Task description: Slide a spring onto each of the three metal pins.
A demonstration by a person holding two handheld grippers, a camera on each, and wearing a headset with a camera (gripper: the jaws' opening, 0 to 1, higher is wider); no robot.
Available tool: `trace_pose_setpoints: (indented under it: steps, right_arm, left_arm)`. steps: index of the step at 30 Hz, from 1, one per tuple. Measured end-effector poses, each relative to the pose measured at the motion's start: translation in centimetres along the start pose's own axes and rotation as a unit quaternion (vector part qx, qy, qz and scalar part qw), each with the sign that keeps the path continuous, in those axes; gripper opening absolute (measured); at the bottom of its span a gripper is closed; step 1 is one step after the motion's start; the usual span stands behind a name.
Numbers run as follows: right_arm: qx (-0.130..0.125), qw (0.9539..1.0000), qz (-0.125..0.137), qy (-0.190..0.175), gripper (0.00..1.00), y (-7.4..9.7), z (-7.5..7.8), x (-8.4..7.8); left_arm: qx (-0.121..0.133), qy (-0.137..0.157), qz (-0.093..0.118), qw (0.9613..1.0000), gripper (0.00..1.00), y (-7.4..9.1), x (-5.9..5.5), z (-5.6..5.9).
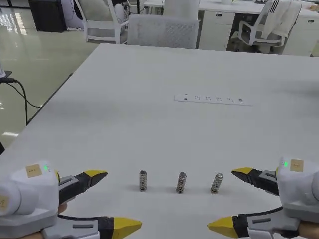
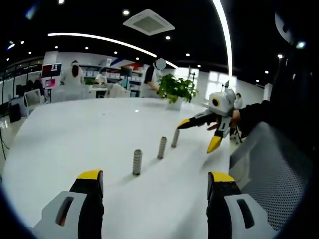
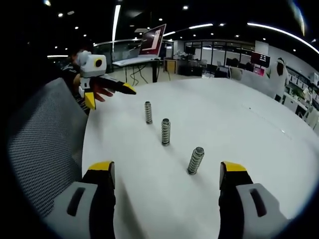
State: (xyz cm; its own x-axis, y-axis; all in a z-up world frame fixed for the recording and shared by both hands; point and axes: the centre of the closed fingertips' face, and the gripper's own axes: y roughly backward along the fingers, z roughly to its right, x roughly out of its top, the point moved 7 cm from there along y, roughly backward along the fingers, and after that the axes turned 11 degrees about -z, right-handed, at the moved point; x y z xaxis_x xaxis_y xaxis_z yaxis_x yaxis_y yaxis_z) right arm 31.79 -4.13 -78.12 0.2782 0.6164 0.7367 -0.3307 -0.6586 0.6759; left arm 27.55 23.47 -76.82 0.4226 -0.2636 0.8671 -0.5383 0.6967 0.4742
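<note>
The white bench (image 1: 164, 134) is carrying everything. The left hand-held gripper (image 1: 122, 199) and right hand-held gripper (image 1: 221, 199) are hovering wide open and empty, flanking three upright springs (image 1: 181, 182), seemingly sheathing hidden pins; the task is looking finished.

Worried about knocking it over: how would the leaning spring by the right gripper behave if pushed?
The leaning spring is tall, narrow-based, already tilted: probably tips easily. Its coils suggest it flexes. Round, so it may roll.
</note>
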Motion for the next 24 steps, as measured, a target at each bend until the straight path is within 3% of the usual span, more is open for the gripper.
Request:
trace_pose_setpoints:
  steps: [12, 24]
  right_arm:
    - [-0.017, 0.9996, 0.009, -0.021, 0.87, 0.38, 0.30, -0.26]
    - [-0.019, 0.9994, 0.015, -0.023, 0.87, 0.50, 0.30, -0.19]
  left_arm:
    - [-0.002, 0.003, 0.000, 1.0000, 0.86, -0.18, -0.11, 0.15]
    - [0.003, 0.004, -0.008, 1.0000, 0.87, -0.27, -0.30, 0.02]
